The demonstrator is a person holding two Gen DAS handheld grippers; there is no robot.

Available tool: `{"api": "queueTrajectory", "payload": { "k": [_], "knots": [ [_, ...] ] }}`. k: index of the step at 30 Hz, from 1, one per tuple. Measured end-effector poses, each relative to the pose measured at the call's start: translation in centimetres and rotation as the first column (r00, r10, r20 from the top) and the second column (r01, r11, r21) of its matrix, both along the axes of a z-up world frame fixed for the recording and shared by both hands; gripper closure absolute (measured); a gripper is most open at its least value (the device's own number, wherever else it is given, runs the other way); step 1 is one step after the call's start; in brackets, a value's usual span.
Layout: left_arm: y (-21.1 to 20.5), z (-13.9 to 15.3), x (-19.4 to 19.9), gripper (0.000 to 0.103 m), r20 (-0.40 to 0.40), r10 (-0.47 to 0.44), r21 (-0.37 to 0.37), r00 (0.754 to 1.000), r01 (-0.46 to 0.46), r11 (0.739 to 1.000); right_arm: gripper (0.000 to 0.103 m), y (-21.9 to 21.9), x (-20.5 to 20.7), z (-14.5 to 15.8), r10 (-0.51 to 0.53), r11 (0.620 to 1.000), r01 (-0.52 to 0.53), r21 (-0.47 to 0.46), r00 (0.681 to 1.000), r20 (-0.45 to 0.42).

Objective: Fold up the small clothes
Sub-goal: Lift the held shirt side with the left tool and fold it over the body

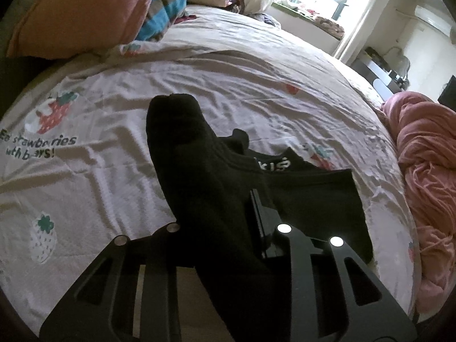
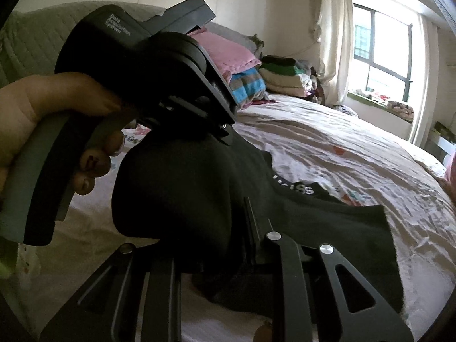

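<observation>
Both tongs are pinching the black garment (image 1: pixel 205 171) and holding it lifted over the bed (image 1: pixel 114 171): the left tongs (image 1: pixel 228 222) are clamping one bunched part, the right tongs (image 2: pixel 228 233) another. A hand (image 2: pixel 42 119) is gripping the left tool's handle.

Strawberry-print bedsheet (image 1: pixel 199 85), bright window (image 2: pixel 382 54), cream curtain (image 2: pixel 333 28), pink pillow (image 1: pixel 79 14).
</observation>
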State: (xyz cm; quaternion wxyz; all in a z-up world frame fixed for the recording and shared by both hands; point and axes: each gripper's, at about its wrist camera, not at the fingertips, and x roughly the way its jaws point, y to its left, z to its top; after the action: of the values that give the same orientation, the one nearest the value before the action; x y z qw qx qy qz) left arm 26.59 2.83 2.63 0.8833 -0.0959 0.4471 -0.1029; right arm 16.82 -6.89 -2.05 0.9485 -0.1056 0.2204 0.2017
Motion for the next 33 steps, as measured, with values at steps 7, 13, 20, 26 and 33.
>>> {"api": "queueTrajectory", "payload": {
  "k": [7,13,20,26,33],
  "knots": [
    [-2.2,1.6,-0.7,0.083,0.026,-0.021,0.018,0.999,0.02,1.0,0.084,-1.7,-0.8,1.1,-0.036,0.999,0.035,0.01,0.999,0.027],
    [-4.0,2.2,-1.1,0.083,0.034,-0.038,0.031,0.999,0.037,0.999,0.084,-3.3,-0.9,1.6,-0.068,0.997,0.067,0.03,0.997,0.024],
    [-5.5,2.4,-1.2,0.083,0.033,-0.053,0.045,0.998,0.052,0.998,0.085,-4.7,-0.8,1.7,-0.092,0.995,0.091,0.046,0.996,0.011],
    [-6.9,2.6,-1.2,0.083,0.034,-0.07,0.06,0.997,0.068,0.996,0.085,-5.6,-1.0,1.8,-0.111,0.992,0.111,0.061,0.994,0.003],
    [-8.5,2.2,-1.1,0.083,0.028,-0.085,0.072,0.996,0.083,0.994,0.085,-6.9,-0.9,1.8,-0.13,0.989,0.131,0.075,0.991,-0.015]
  ]
}}
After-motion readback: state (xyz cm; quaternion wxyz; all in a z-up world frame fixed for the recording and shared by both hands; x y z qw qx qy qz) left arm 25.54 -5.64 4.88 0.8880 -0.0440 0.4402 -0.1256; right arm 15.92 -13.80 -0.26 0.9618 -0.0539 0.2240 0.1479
